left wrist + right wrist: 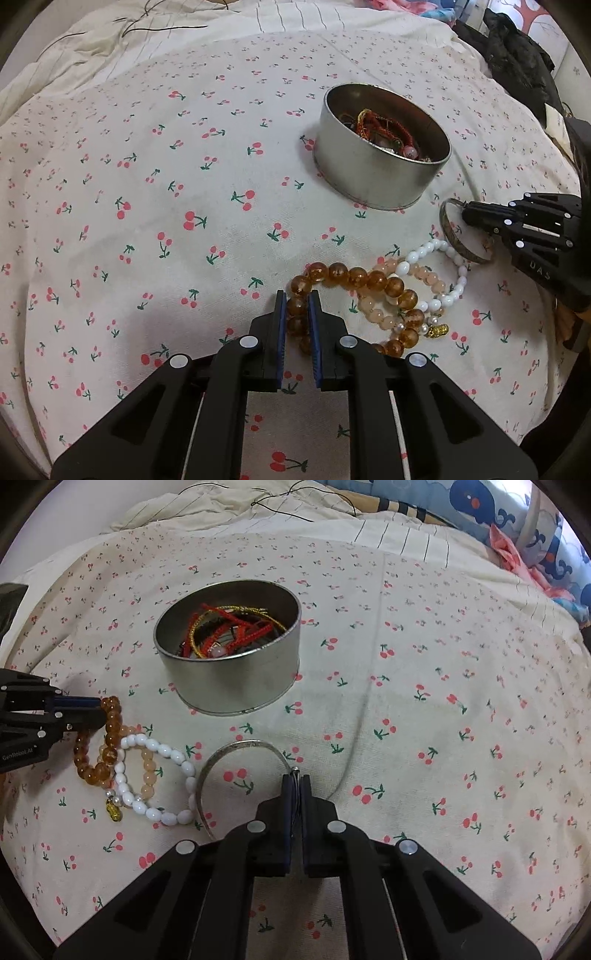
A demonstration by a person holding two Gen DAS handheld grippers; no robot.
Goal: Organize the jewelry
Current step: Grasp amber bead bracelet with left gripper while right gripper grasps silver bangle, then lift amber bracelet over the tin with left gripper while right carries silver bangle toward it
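— Amber beads first: amber bead bracelet (354, 280) pinched between the blue pads of the left gripper (298, 295), lying on the cherry-print bedspread (166, 184) in front of the round metal tin (380, 173). Clenched on one side of the loop, two or three beads caught.

— And the right gripper (295, 779)? Closed tight on the thin silver bangle (236, 746), gripped at the rim nearest the wrist camera, band edge-on between the pads.

— Advice for the lift: straight up, slowly, since the amber loop overlaps the pink bead bracelet (373, 310) and sits beside the white bead bracelet (432, 302) with the small gold charm (437, 328). Likely to drag a neighbour along if swung sideways early.

— Same for the bangle: touching or nearly touching the white beads at its left edge, hard to tell which. Better cleared upward before heading to the tin.

— Orientation? Amber loop stretched rather than round, long axis running from the left pads toward the right, across the left wrist view. Free end trailing toward the pink beads.

— Bangle flat on the cloth, open circle facing up, no real long axis; gripped point toward the right hand, far arc toward the tin.

— Tin already holding red and gold cords (229, 627); release low over the opening, one piece at a time.
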